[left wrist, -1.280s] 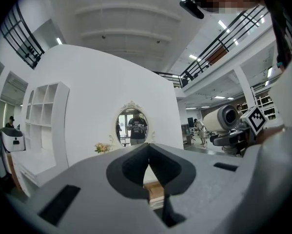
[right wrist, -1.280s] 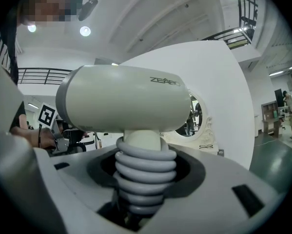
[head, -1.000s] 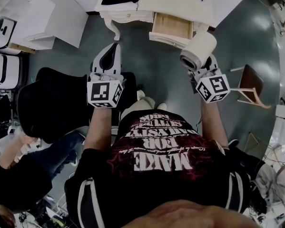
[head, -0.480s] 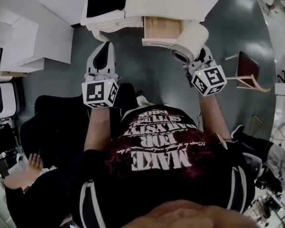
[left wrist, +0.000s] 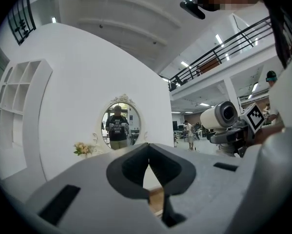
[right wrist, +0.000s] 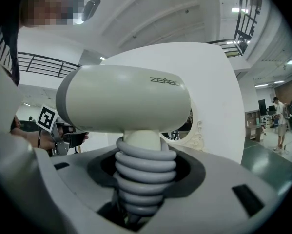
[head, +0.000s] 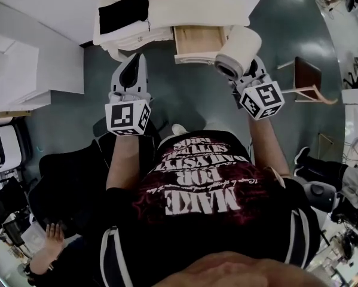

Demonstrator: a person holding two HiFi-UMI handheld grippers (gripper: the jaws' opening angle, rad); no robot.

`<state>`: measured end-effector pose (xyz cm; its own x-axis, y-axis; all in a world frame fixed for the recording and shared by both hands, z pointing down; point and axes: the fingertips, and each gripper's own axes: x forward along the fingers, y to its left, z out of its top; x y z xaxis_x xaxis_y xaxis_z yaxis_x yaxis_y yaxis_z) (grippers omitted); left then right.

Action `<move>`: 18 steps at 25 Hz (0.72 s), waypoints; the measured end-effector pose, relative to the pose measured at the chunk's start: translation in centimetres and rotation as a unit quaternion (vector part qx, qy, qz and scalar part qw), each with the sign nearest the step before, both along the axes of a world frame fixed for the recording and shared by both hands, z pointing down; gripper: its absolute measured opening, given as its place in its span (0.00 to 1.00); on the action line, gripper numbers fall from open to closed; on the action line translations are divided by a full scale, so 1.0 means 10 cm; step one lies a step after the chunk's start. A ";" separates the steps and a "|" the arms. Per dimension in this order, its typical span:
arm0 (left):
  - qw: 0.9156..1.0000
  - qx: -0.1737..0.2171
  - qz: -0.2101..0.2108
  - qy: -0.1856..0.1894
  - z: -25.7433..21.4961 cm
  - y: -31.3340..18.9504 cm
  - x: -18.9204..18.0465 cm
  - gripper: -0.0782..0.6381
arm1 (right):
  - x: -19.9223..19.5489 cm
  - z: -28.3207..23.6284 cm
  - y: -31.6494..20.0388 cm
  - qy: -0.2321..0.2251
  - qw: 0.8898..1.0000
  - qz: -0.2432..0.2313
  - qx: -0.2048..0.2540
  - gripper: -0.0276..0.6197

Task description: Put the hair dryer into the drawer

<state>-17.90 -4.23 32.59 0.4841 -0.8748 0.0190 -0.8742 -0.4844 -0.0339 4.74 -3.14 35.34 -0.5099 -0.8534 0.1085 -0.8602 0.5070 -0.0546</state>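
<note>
The right gripper [head: 243, 72] clamps a cream hair dryer [head: 238, 51] by its cord-wrapped handle. The left gripper [head: 132, 63] is closed, empty. The open drawer [head: 198, 39] lies at the dryer's ten o'clock.

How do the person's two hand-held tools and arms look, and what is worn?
The left tool and right tool are light grey moulded shells with dark inner pads. Each carries a white cube with black square markers. The person wears a black short-sleeved T-shirt with pale lettering and white sleeve stripes.
</note>
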 end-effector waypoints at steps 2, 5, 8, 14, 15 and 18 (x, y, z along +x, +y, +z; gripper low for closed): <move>1.000 -0.002 0.004 0.003 0.02 -0.05 0.00 0.12 | 0.01 0.00 -0.03 0.001 1.000 0.009 0.000 0.38; 1.000 -0.005 0.005 0.009 0.04 -0.12 0.03 0.12 | 0.05 0.03 -0.06 0.004 1.000 0.014 -0.003 0.38; 1.000 0.000 0.003 0.005 0.04 -0.22 0.10 0.12 | 0.11 0.06 -0.12 0.009 1.000 0.015 -0.005 0.38; 1.000 0.013 -0.012 -0.010 0.03 -0.44 0.27 0.12 | 0.29 0.07 -0.35 0.005 1.000 0.008 -0.005 0.38; 1.000 0.011 -0.015 -0.009 0.04 -0.48 0.31 0.12 | 0.33 0.08 -0.41 0.005 1.000 0.005 -0.006 0.38; 1.000 0.006 -0.022 -0.010 0.06 -0.57 0.41 0.12 | 0.40 0.12 -0.57 0.002 1.000 -0.005 -0.011 0.37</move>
